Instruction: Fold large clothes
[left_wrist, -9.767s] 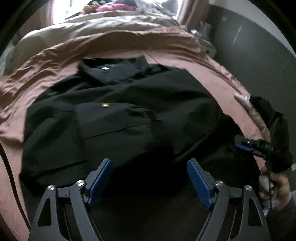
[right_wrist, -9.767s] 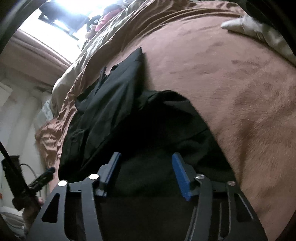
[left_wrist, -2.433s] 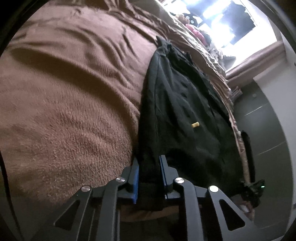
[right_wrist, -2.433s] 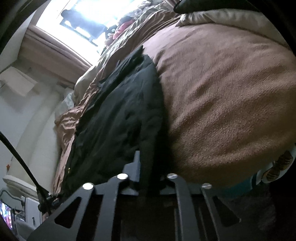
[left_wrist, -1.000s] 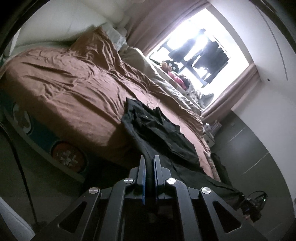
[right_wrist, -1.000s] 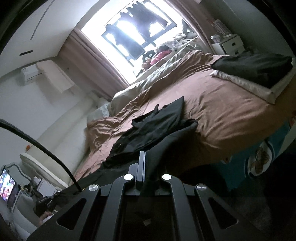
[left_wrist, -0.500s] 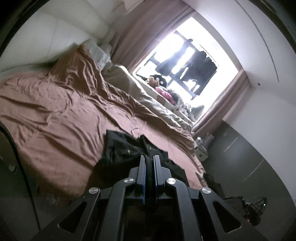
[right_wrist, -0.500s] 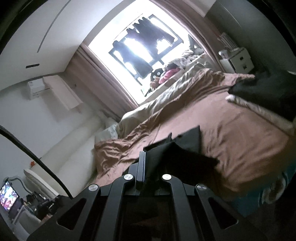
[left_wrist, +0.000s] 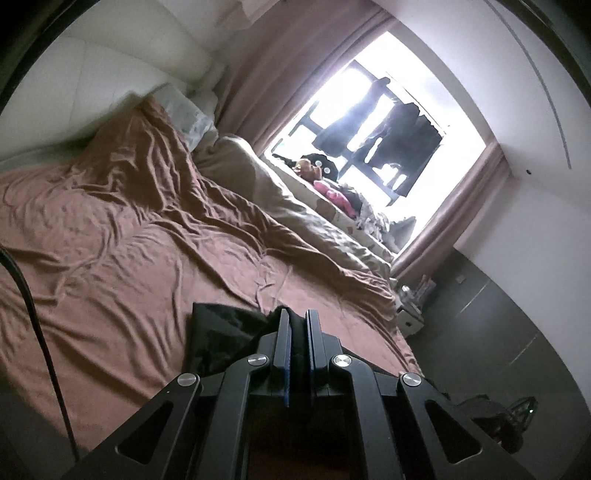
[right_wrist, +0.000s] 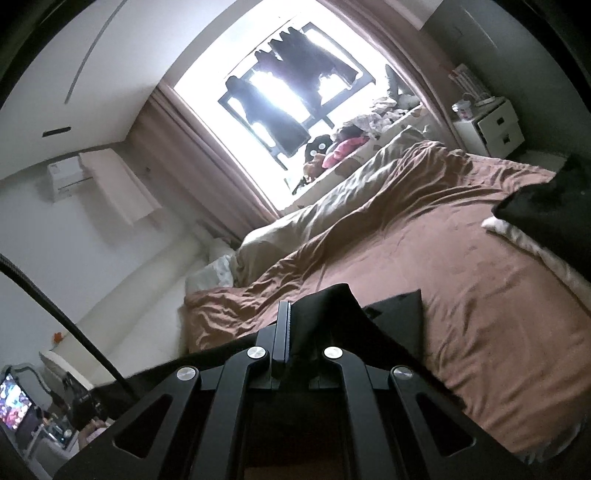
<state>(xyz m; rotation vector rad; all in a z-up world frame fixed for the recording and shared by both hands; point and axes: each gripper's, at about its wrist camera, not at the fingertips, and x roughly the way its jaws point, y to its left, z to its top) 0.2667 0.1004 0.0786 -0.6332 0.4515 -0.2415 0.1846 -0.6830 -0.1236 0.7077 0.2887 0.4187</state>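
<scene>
One black garment (left_wrist: 221, 332) shows in the left wrist view, its edge pinched in the clenched left gripper (left_wrist: 297, 332) and held above the brown bedspread (left_wrist: 129, 258); one bright window (left_wrist: 369, 147) stands behind.

From the right wrist, the right gripper (right_wrist: 291, 332) is likewise clamped on that garment (right_wrist: 332, 314). Probably two folded items, one dark stack (right_wrist: 546, 206) on something pale, lie at the bed's right edge.

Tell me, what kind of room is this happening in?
Most likely a bedroom in a home: a wide bed under a rumpled brown blanket, pillows at its head, and a curtained window with clothes hanging in it.
</scene>
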